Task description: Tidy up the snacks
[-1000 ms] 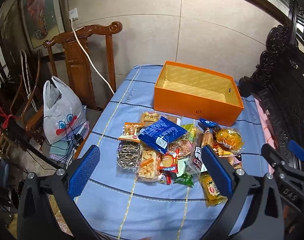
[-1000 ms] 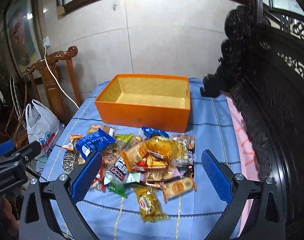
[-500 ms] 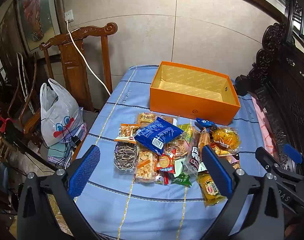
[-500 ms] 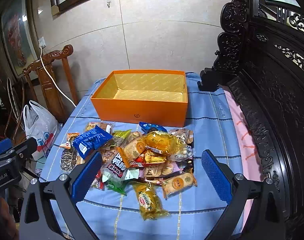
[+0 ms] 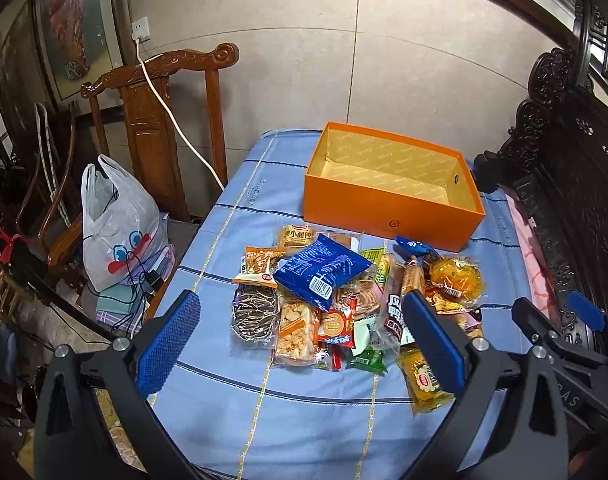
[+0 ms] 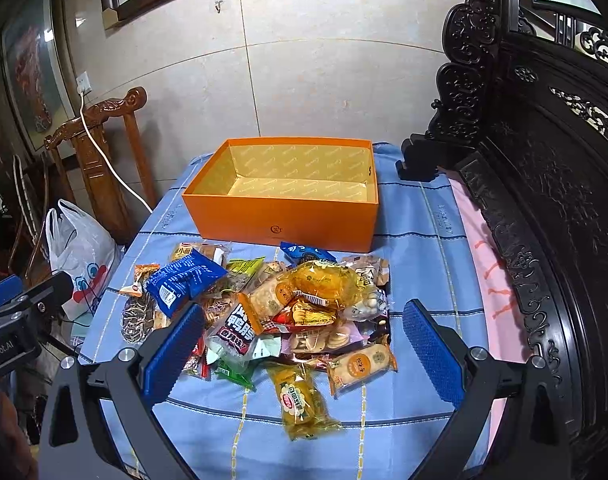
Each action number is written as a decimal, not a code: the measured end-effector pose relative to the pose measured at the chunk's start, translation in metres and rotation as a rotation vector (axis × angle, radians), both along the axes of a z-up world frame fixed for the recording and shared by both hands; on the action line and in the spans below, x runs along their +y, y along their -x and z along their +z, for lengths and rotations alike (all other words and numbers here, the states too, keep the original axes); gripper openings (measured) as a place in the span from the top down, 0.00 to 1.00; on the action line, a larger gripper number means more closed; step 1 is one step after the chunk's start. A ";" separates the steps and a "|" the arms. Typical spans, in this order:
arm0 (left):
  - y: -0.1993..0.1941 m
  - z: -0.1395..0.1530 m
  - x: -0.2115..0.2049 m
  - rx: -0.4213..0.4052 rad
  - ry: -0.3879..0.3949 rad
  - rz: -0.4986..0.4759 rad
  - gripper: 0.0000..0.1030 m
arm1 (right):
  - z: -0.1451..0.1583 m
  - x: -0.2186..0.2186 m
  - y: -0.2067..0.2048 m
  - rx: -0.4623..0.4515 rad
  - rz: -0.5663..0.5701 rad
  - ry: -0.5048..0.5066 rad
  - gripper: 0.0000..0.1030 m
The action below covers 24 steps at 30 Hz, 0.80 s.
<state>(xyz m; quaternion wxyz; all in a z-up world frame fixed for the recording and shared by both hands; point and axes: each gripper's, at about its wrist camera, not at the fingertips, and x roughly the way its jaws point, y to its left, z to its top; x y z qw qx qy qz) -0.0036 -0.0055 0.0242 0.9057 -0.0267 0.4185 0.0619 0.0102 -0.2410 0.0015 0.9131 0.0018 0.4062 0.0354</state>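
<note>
A pile of wrapped snacks [image 5: 343, 300] lies on the blue tablecloth, with a blue packet [image 5: 321, 266] on top; the pile also shows in the right wrist view [image 6: 272, 312]. Behind it stands an empty orange box [image 5: 387, 212], seen too in the right wrist view [image 6: 284, 220]. My left gripper [image 5: 300, 340] is open and empty, raised over the near side of the pile. My right gripper [image 6: 304, 348] is open and empty, also raised over the pile's near side. The right gripper shows at the left view's right edge [image 5: 555, 320].
The table [image 5: 264, 420] has a blue striped cloth. A wooden chair [image 5: 164, 120] and a white plastic bag [image 5: 116, 224] stand at its left. A dark carved wooden bench [image 6: 543, 200] runs along the right side. A wall stands behind the box.
Both grippers have pulled back and risen a little, so the box and pile sit lower and more centred in view. Both stay open and empty.
</note>
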 end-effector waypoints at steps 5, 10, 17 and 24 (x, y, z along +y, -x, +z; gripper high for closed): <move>-0.001 -0.001 -0.002 0.005 -0.002 -0.008 0.04 | -0.001 -0.001 0.001 0.004 -0.008 0.002 0.03; -0.002 -0.002 -0.003 0.007 -0.001 -0.011 0.04 | -0.002 -0.001 0.001 0.005 -0.011 0.005 0.03; -0.005 -0.003 -0.007 0.011 -0.003 -0.025 0.04 | -0.003 -0.002 0.000 0.013 -0.015 0.006 0.03; -0.007 -0.005 -0.006 0.016 0.001 -0.019 0.04 | -0.007 -0.002 -0.004 0.025 -0.012 0.007 0.03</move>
